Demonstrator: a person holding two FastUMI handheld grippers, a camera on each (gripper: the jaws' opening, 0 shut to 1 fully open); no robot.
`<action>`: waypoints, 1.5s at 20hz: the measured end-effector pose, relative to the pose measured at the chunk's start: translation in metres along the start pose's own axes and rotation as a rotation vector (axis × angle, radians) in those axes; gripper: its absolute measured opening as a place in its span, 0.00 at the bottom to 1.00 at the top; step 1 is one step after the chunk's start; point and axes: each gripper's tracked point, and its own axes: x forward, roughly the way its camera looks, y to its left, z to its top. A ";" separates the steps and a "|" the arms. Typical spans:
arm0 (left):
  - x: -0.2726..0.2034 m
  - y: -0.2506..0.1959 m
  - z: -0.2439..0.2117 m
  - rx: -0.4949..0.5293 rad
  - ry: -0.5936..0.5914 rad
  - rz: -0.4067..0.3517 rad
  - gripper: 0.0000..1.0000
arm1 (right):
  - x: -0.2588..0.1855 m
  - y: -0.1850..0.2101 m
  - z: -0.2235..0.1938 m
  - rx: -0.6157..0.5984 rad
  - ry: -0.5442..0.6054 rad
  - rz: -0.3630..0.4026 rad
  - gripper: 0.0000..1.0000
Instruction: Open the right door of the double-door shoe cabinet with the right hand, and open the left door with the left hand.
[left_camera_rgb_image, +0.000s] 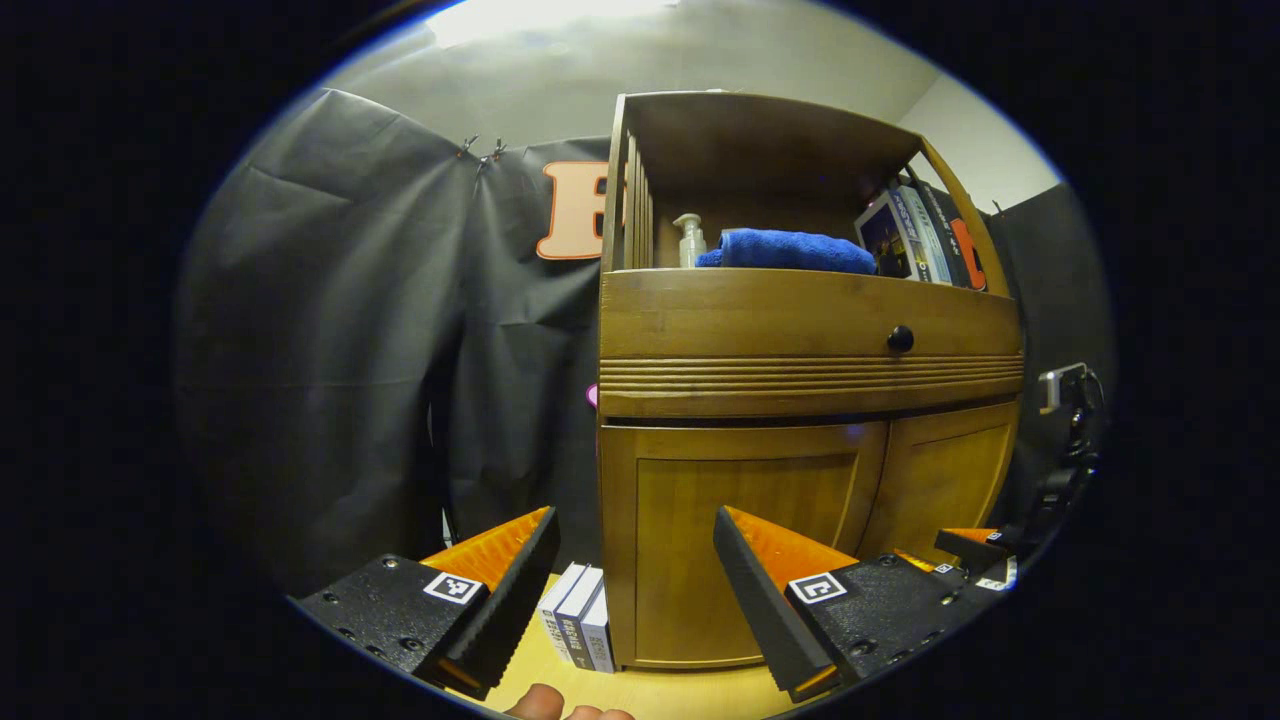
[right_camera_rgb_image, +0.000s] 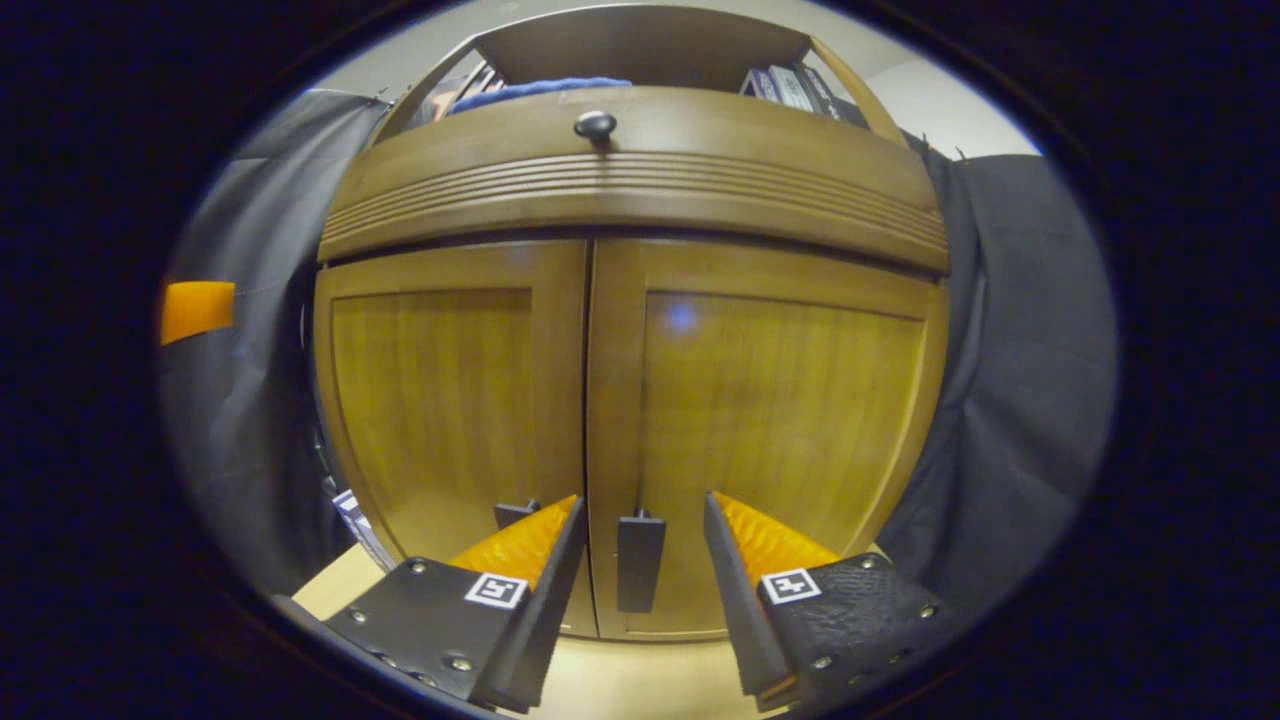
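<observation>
The wooden shoe cabinet (right_camera_rgb_image: 640, 180) stands with both doors closed. In the right gripper view, the right door (right_camera_rgb_image: 780, 400) carries a dark handle (right_camera_rgb_image: 640, 560) near its inner edge, and my right gripper (right_camera_rgb_image: 642, 515) is open with that handle between its fingers, not pressed. The left door (right_camera_rgb_image: 440, 390) has its own handle (right_camera_rgb_image: 515, 512), partly hidden behind a finger. In the left gripper view, my left gripper (left_camera_rgb_image: 637, 525) is open, back from the cabinet's left front corner and the left door (left_camera_rgb_image: 745, 540). The right gripper (left_camera_rgb_image: 975, 545) shows low at the right door (left_camera_rgb_image: 945, 480).
A drawer with a round knob (left_camera_rgb_image: 900, 338) sits above the doors. The open shelf holds a blue towel (left_camera_rgb_image: 790, 250), a pump bottle (left_camera_rgb_image: 689, 240) and books (left_camera_rgb_image: 915, 235). More books (left_camera_rgb_image: 582, 620) stand beside the cabinet's left side. A fingertip (left_camera_rgb_image: 545, 703) shows at the bottom.
</observation>
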 end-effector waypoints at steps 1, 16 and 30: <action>0.001 0.001 -0.002 0.000 0.003 0.003 0.92 | 0.010 -0.002 -0.003 0.011 0.017 -0.003 0.71; 0.008 0.008 -0.009 -0.008 0.022 0.022 0.96 | 0.034 0.000 -0.026 0.046 0.080 -0.056 0.24; -0.018 -0.015 -0.007 -0.010 0.024 -0.038 0.96 | 0.033 -0.002 -0.026 0.095 0.074 -0.094 0.29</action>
